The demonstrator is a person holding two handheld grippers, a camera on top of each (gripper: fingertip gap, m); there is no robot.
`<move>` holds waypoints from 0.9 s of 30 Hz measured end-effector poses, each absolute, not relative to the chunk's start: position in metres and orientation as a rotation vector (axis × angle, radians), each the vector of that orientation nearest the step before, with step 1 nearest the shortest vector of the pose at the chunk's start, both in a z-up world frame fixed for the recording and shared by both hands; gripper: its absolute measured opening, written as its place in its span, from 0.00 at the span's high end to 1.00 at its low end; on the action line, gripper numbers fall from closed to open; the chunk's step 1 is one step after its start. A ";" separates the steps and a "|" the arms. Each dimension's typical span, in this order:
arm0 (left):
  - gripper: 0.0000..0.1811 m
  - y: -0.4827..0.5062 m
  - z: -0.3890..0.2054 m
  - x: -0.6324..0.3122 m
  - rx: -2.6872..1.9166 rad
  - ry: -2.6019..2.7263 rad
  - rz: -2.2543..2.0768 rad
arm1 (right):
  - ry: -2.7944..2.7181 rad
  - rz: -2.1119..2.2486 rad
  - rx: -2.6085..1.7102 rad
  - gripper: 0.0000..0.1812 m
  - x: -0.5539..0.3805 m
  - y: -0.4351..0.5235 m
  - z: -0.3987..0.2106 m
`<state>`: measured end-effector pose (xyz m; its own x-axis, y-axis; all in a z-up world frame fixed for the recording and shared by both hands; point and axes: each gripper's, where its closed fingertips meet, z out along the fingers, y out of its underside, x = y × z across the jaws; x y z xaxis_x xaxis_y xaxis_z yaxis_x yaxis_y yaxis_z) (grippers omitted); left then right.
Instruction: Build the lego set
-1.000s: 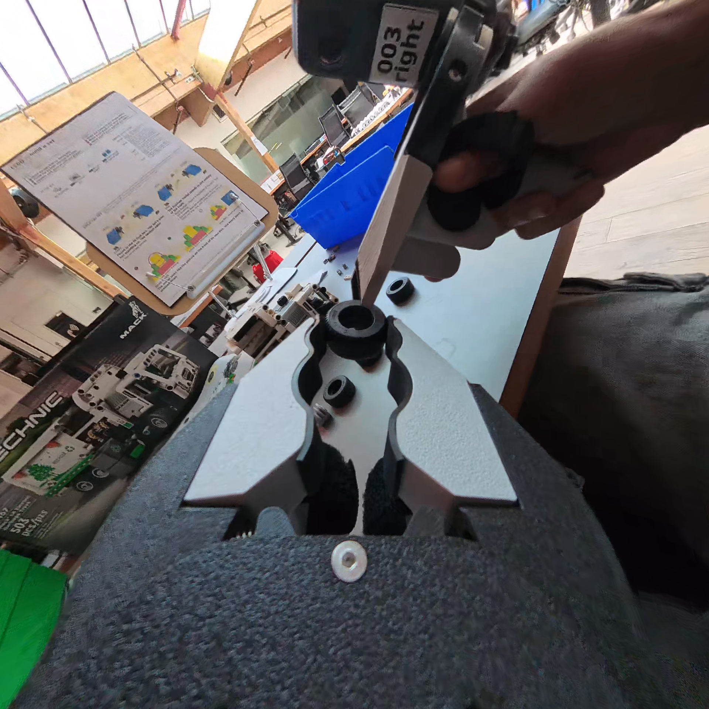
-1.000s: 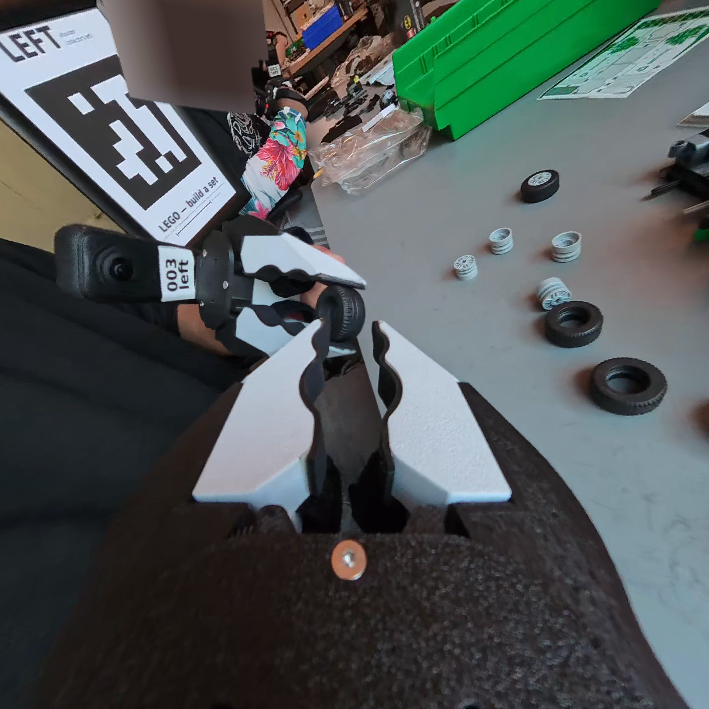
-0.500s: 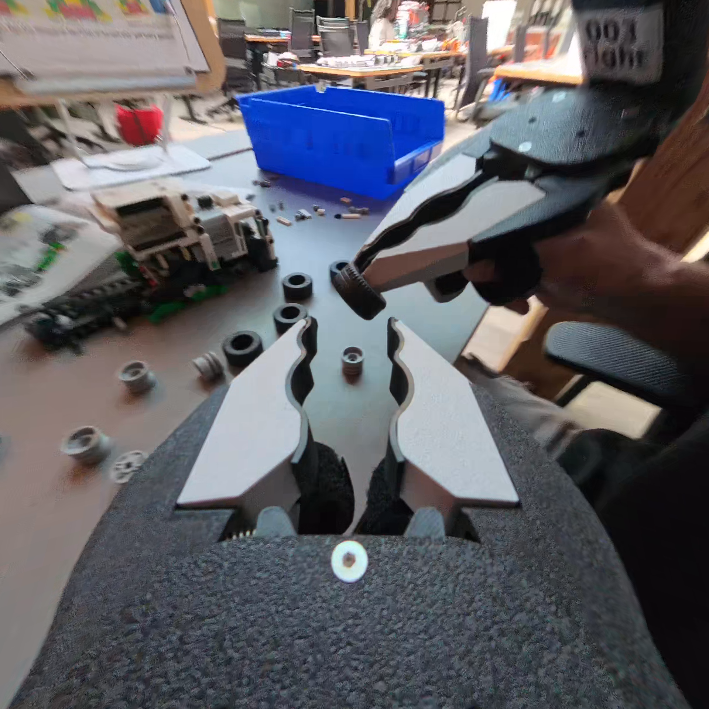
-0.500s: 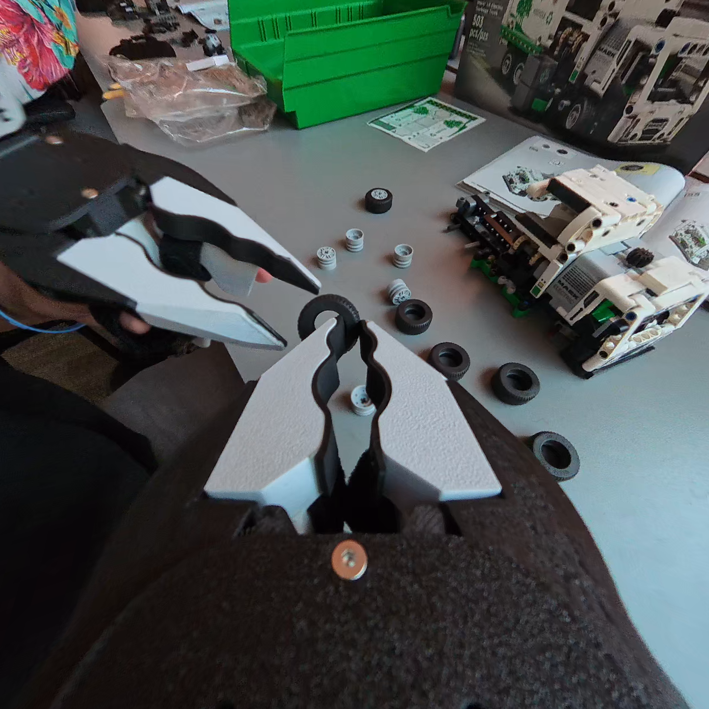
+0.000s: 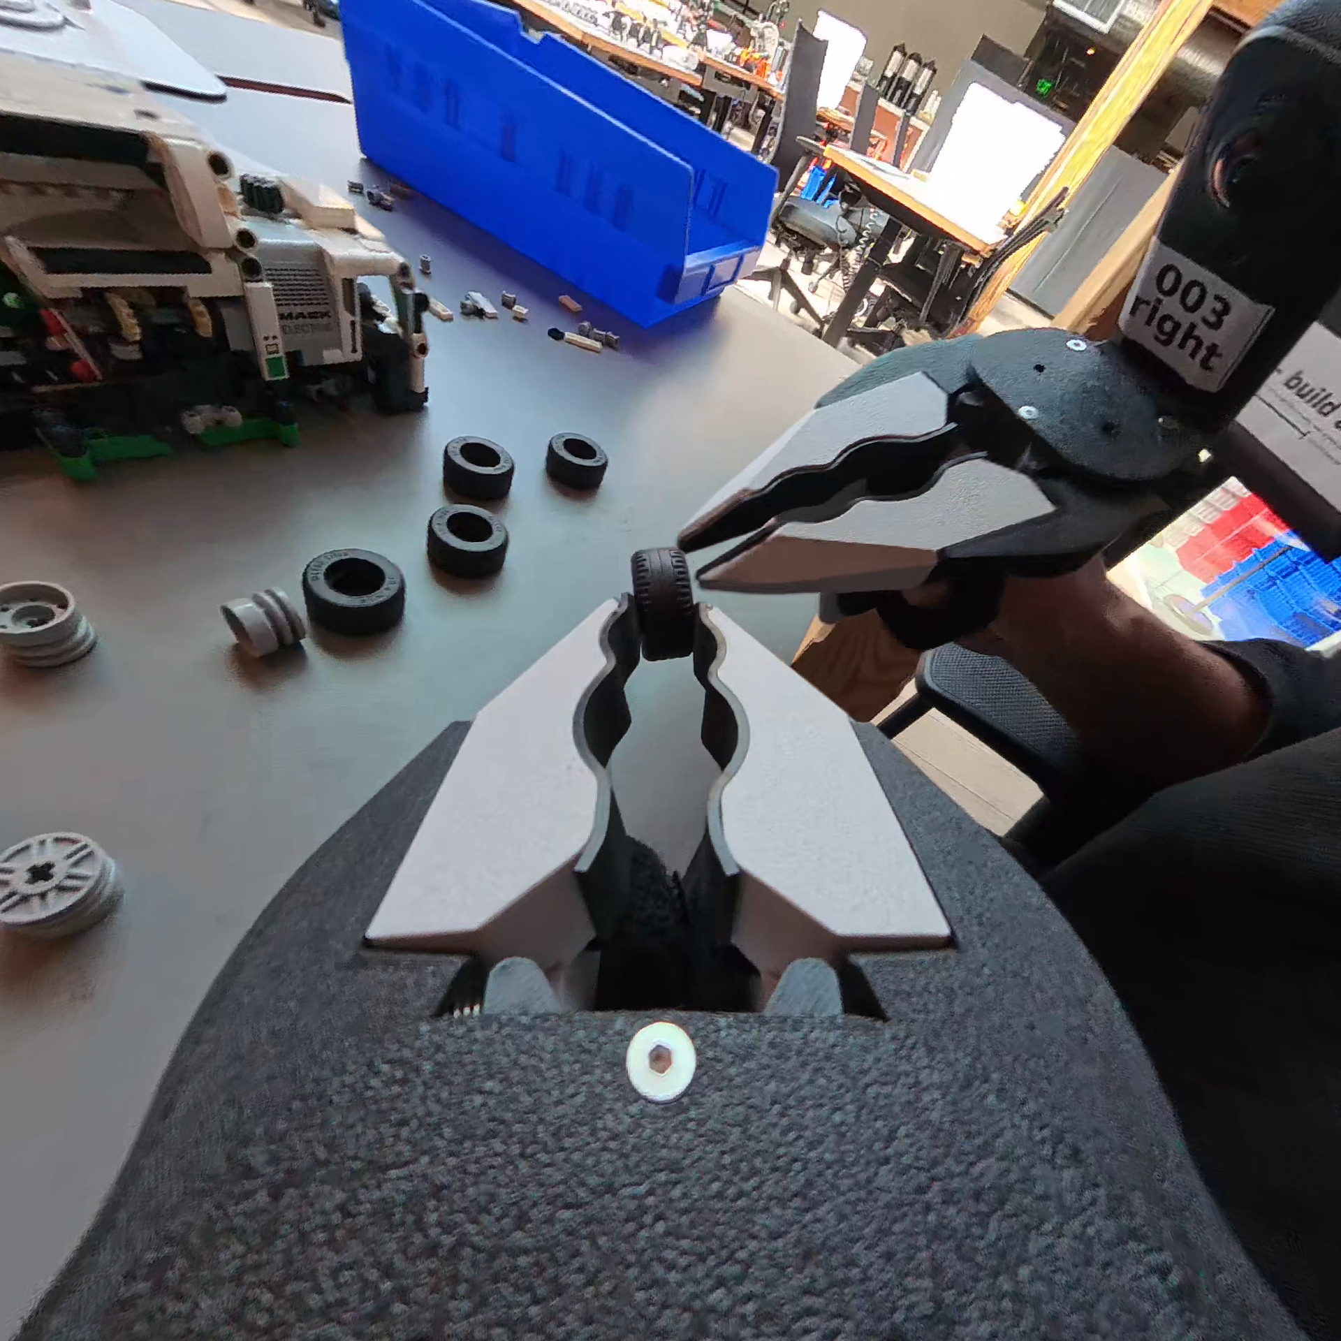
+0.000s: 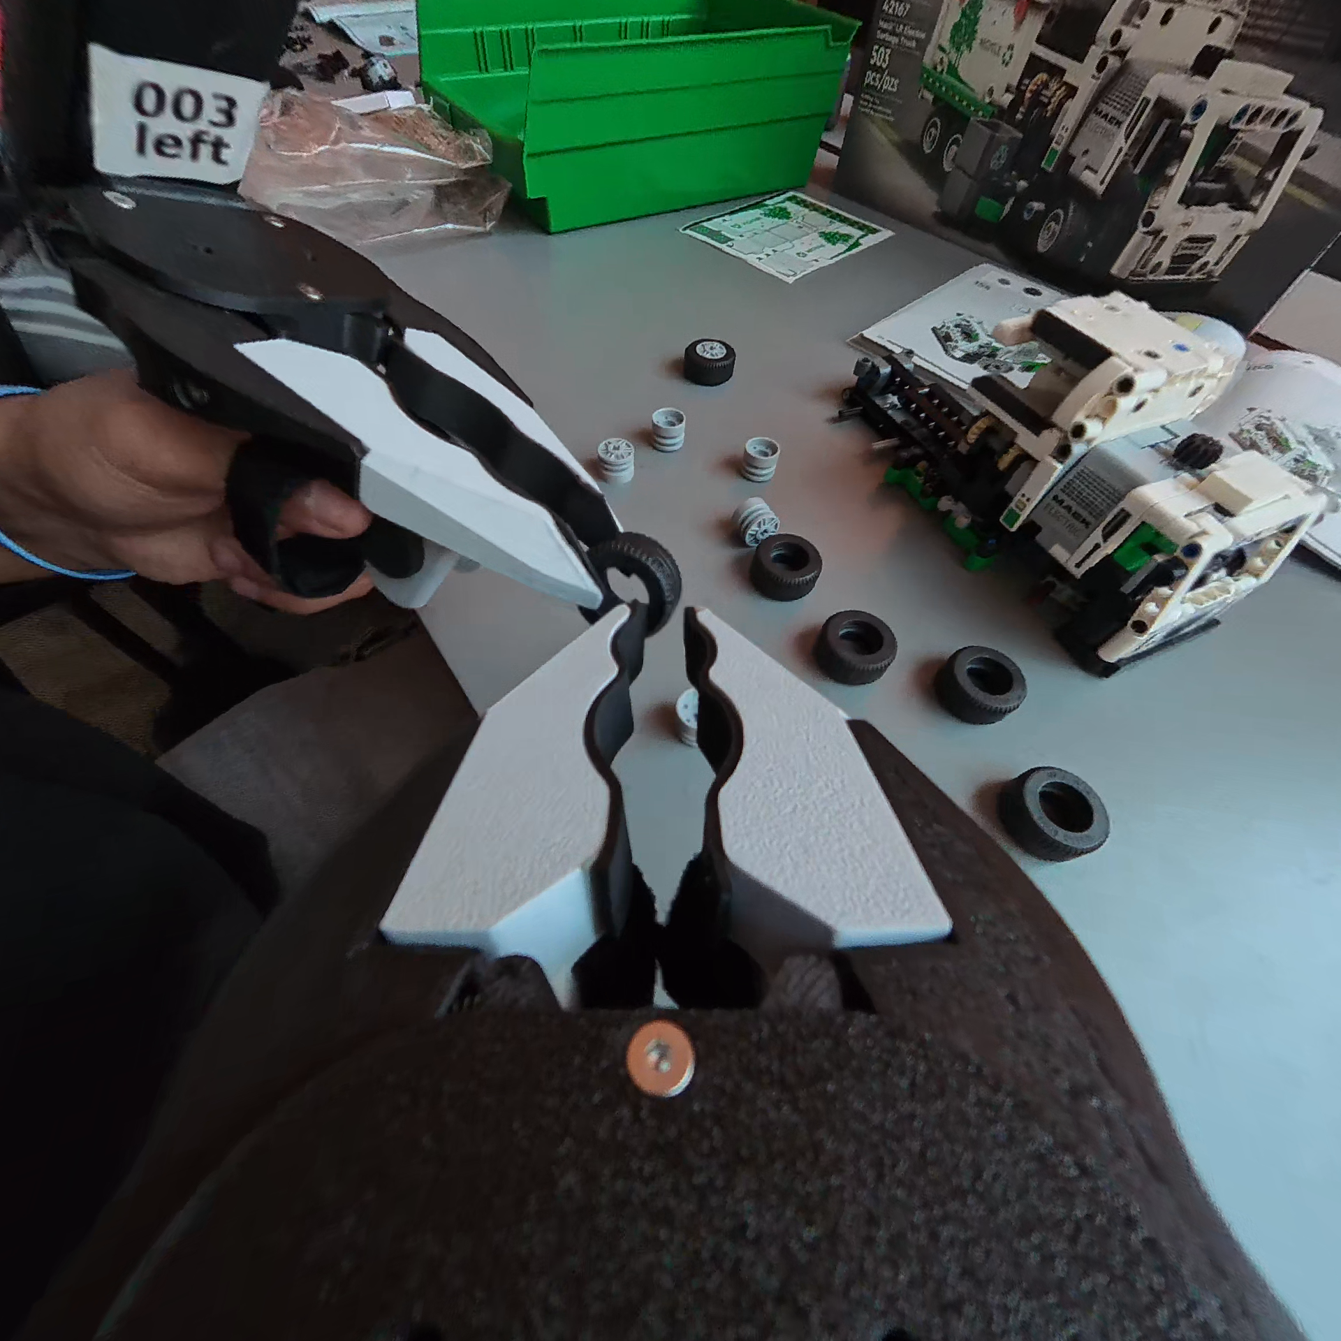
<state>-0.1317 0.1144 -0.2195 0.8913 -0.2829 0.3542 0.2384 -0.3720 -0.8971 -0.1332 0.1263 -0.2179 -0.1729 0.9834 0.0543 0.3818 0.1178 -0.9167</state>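
A small black tyre (image 5: 660, 613) is pinched edge-on between the tips of my left gripper (image 5: 662, 617), above the grey table. It also shows in the right wrist view (image 6: 642, 577), at the left gripper's tips. My right gripper (image 6: 660, 615) is narrowly open and empty, its tips just short of the tyre; in the left wrist view it (image 5: 691, 559) comes in from the right. The part-built white and green truck (image 5: 218, 290) (image 6: 1088, 508) stands on the table. Several loose black tyres (image 5: 353, 591) (image 6: 856, 646) and grey rims (image 5: 43, 624) (image 6: 755, 522) lie beside it.
A blue bin (image 5: 551, 167) stands at the back with small parts scattered before it. A green bin (image 6: 631, 123), a plastic bag (image 6: 377, 167), a sticker sheet (image 6: 787, 232), the set's box (image 6: 1088, 130) and an open booklet (image 6: 943, 319) lie farther off. One rim (image 6: 688, 715) sits under my right fingers. Less than 4 cm separates the two grippers' tips. The rim (image 6: 688, 715) is about equally far from each gripper, around 5 cm.
Half a second ago my right gripper held the tyre and the left was open. Now the left gripper has shut on the tyre and the right has let go.
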 end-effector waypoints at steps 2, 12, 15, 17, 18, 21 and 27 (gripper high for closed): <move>0.93 0.114 -0.225 -0.146 -1.894 -0.026 -0.557 | -1.645 1.128 -1.353 0.94 -0.127 0.133 -0.212; 0.93 0.109 -0.238 -0.178 -1.926 -0.279 -0.741 | -1.887 0.826 -1.411 0.89 -0.140 0.142 -0.264; 0.93 0.107 -0.239 -0.179 -1.923 -0.307 -0.778 | -1.959 0.825 -1.454 0.90 -0.140 0.138 -0.277; 0.93 0.107 -0.239 -0.178 -1.923 -0.313 -0.780 | -1.977 0.838 -1.469 0.90 -0.140 0.136 -0.281; 0.93 0.106 -0.239 -0.177 -1.921 -0.315 -0.787 | -1.973 0.830 -1.472 0.90 -0.140 0.136 -0.281; 0.93 0.106 -0.240 -0.170 -1.895 -0.354 -0.873 | -1.868 0.868 -1.437 0.90 -0.146 0.142 -0.259; 0.93 0.109 -0.215 -0.143 -1.636 -0.469 -1.317 | -1.490 1.676 -1.389 0.91 -0.149 0.116 -0.187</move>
<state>-0.1435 0.1090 -0.2150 0.3463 -0.2551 0.9028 0.7679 -0.4757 -0.4290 -0.1485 0.1161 -0.1866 -0.3557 0.8646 -0.3549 0.2512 -0.2774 -0.9273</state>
